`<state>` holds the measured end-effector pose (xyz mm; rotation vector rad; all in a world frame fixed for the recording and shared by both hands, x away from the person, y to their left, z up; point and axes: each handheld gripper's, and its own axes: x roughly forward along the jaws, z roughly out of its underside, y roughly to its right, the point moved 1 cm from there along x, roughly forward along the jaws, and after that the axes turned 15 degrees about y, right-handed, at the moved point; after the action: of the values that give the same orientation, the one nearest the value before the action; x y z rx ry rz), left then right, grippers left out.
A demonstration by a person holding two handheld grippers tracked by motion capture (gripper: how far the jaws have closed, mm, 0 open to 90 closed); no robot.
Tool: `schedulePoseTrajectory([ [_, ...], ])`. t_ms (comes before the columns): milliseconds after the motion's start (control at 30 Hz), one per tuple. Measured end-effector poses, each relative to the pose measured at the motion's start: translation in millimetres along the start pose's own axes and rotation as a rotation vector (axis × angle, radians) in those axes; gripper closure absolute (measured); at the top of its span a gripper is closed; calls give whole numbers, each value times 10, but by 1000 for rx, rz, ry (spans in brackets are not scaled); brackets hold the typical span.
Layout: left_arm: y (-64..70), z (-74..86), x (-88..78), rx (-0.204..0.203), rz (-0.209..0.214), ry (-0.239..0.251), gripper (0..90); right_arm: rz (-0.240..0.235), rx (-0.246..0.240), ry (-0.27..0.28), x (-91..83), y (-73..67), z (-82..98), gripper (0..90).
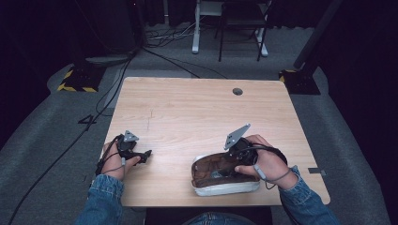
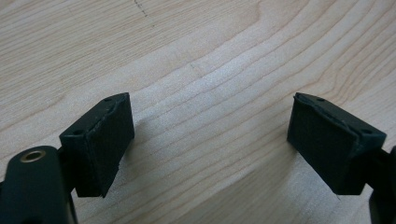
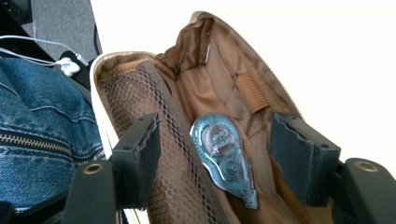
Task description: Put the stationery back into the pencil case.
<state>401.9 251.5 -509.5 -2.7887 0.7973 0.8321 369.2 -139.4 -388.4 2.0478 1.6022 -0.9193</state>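
An open brown pouch (image 1: 210,165) with a white rim lies at the table's near edge on the right. My right gripper (image 1: 219,171) reaches into it from the right. In the right gripper view its jaws (image 3: 215,154) stand apart over the pouch's tan lining (image 3: 205,88). A clear blue-grey correction tape roller (image 3: 224,156) lies on that lining between the pads, touched by neither, beside a brown mesh pocket (image 3: 173,186). My left gripper (image 1: 146,154) rests low at the table's near left, open, with bare wood between its pads (image 2: 210,140).
The wooden table (image 1: 197,112) has a round cable hole (image 1: 237,91) at the far right. On the floor beyond are desk legs (image 1: 196,33), cables (image 1: 112,89) and a yellow-black striped base (image 1: 75,82). A denim jacket (image 3: 37,116) and white cable (image 3: 65,65) lie left of the pouch.
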Motion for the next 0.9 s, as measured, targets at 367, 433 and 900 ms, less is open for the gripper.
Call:
schedulePoseTrajectory([
  [367, 0, 9, 4, 4, 2, 13, 149, 70, -9, 125, -252, 111, -30, 297],
  [433, -3, 12, 5, 10, 3, 18, 149, 89, -6, 145, -300, 164, -18, 288],
  [900, 1, 5, 29, 12, 8, 26, 146, 256, 55, 209, -588, 577, 185, 206],
])
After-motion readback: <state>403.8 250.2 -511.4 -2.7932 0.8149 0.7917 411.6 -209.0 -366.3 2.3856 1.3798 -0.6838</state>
